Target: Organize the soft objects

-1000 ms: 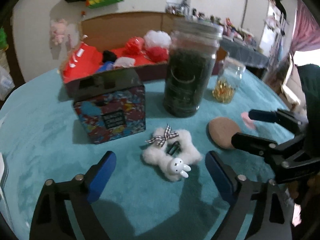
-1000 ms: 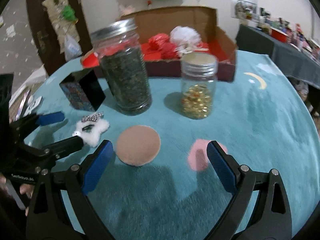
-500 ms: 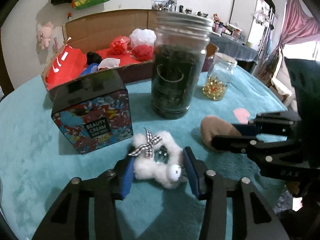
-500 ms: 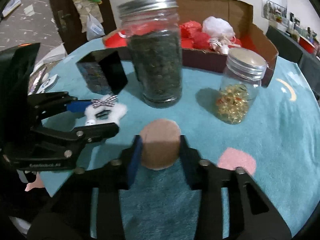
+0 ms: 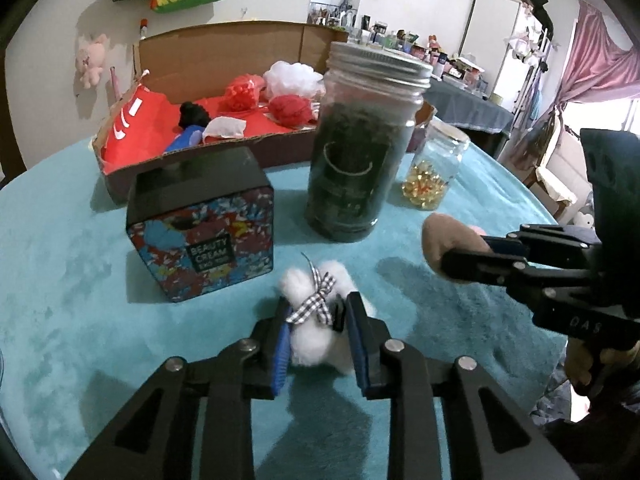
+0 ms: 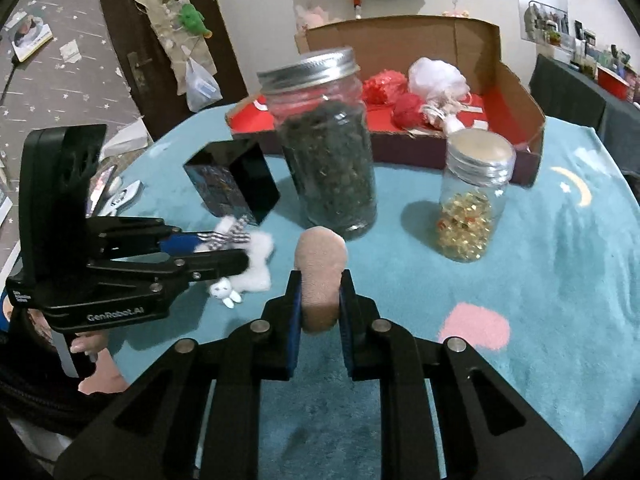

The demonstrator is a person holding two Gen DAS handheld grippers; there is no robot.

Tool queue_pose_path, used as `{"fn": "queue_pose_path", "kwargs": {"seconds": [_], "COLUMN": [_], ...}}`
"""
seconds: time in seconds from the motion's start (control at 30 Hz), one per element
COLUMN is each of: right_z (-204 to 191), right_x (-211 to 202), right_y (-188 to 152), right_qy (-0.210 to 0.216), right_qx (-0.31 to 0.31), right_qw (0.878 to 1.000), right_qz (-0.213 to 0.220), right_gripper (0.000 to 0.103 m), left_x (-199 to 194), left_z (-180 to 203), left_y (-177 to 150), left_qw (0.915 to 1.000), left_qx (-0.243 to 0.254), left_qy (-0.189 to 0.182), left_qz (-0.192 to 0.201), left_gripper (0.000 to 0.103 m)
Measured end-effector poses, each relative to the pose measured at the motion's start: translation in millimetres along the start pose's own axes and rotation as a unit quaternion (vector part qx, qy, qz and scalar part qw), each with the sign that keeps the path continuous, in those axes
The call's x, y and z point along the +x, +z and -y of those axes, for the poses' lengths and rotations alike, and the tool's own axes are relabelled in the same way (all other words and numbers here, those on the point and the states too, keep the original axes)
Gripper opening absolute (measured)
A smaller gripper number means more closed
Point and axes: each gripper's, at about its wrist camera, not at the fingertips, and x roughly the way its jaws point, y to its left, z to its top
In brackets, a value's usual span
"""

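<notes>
Reading "BEAUTY CREAM", a tin faces the left tongs.

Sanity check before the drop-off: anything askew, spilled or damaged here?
Nothing spilled or damaged. Both jars stand upright, lids on. The only oddity is squeeze: the right tongs fold the tan puff nearly in half, and the left tongs pinch the white plush clip.
</notes>
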Motion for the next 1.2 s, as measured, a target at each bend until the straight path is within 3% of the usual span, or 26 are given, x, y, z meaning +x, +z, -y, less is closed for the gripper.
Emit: {"fn": "queue_pose_path", "kwargs": {"seconds": [0.13, 0.43, 1.2], "right_z": [8, 12, 14], "right_x": [1, -2, -6], "right_y": [-6, -6, -3], "right_qy": [-0.009, -0.014, -0.01], "right_qx": [0.011, 0.018, 0.027], "right_qw": [1.0, 1.0, 1.0], "right_qz": [-0.006, -0.002, 0.0], "right_gripper": [0.016, 0.016, 0.016], "left_x": [0, -7, -17], "left_z": [-6, -11, -21], "left_y": [-2, 2, 5], "left_qw": [0.9999, 0.9981, 0.9959], "left_qx": [-0.006, -0.029, -0.056], "left_qy": [-0.01, -0.053, -0.069], "left_qz": [-0.001, 0.005, 0.018], "left_gripper": [0.029, 0.011, 0.009]}}
